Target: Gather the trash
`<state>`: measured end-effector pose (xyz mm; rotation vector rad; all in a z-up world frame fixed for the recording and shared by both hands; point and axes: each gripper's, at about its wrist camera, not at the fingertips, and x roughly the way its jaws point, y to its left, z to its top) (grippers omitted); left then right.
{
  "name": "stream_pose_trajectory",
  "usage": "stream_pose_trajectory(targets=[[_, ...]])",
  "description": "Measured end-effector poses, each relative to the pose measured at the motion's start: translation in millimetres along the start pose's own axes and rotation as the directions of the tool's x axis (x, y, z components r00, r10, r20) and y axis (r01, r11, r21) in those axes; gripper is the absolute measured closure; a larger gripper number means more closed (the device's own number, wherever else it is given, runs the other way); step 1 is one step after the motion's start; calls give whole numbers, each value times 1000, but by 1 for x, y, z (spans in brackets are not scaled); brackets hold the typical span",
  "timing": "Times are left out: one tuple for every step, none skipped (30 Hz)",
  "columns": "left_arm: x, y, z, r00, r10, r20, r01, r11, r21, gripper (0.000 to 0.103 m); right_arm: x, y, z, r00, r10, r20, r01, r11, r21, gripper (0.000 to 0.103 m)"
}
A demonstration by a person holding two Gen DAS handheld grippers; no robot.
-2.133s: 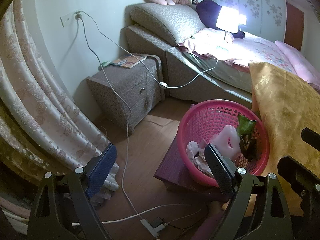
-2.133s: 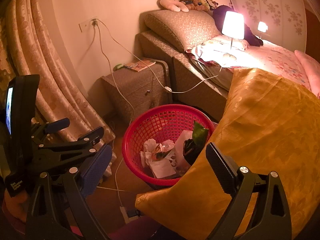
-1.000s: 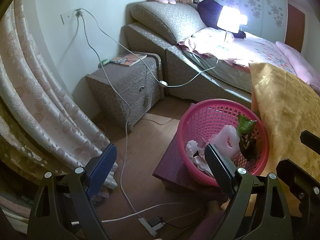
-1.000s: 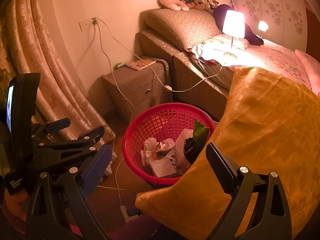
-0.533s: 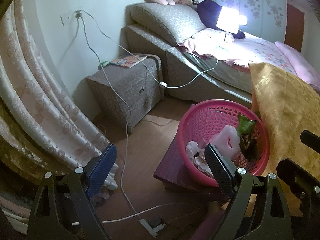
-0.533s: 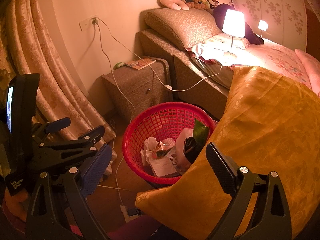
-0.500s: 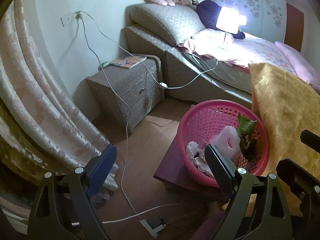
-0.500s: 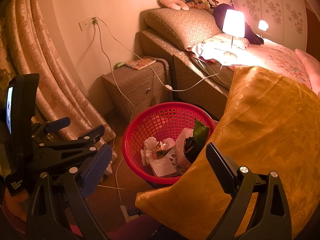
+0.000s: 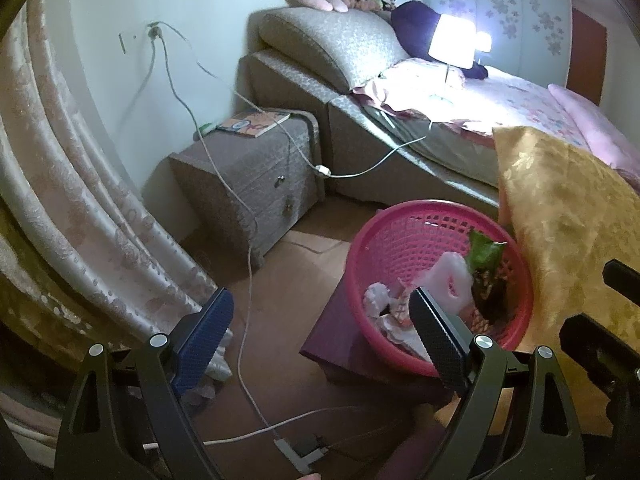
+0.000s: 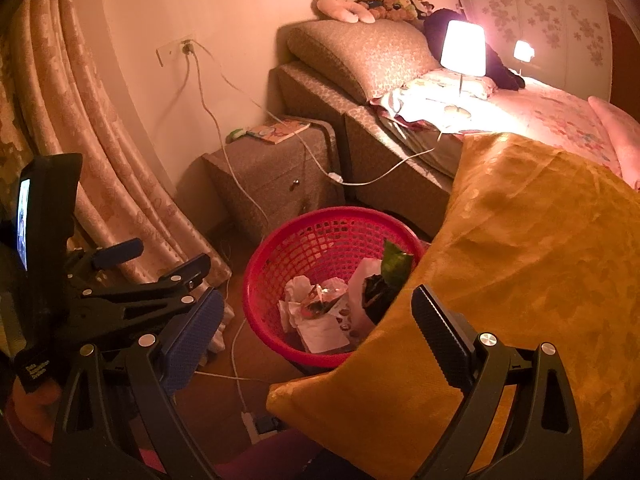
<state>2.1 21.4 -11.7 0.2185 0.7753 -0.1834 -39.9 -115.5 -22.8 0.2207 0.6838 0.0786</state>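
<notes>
Far ahead of both claws and to their right, the bed (image 10: 540,116) fills the back of the room, with a lit lamp (image 10: 463,49) standing on it. Left of both claws hangs the patterned curtain (image 9: 76,208), its folds reaching the floor. A large golden cushion (image 10: 520,264) lies directly ahead of the right claw (image 10: 316,332) and spreads off to its right; the claw's right finger is seen against the fabric, though whether it touches cannot be told. Ahead of the left claw (image 9: 318,330) and past the curtain stands the bedside cabinet (image 9: 256,168), a book (image 9: 254,122) on its top.

The red basket (image 10: 260,280) sits just ahead of the right claw and ahead-right of the left claw, on a low dark red stool (image 9: 332,344), its far right rim tucked under the cushion. Inside it lies the trash (image 10: 320,308): crumpled paper, wrappers and a green leaf. A white cable (image 9: 248,280) runs along the floor between the left claw's fingers. Both claws are spread wide and hold nothing.
</notes>
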Motion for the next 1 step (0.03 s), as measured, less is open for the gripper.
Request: stream_pose_trajectory(targets=[[-4,-4,-1,1000,-6,8,6,1000,-1,17,-3,-4,0,1000,-4,7,4,1000,2,11]])
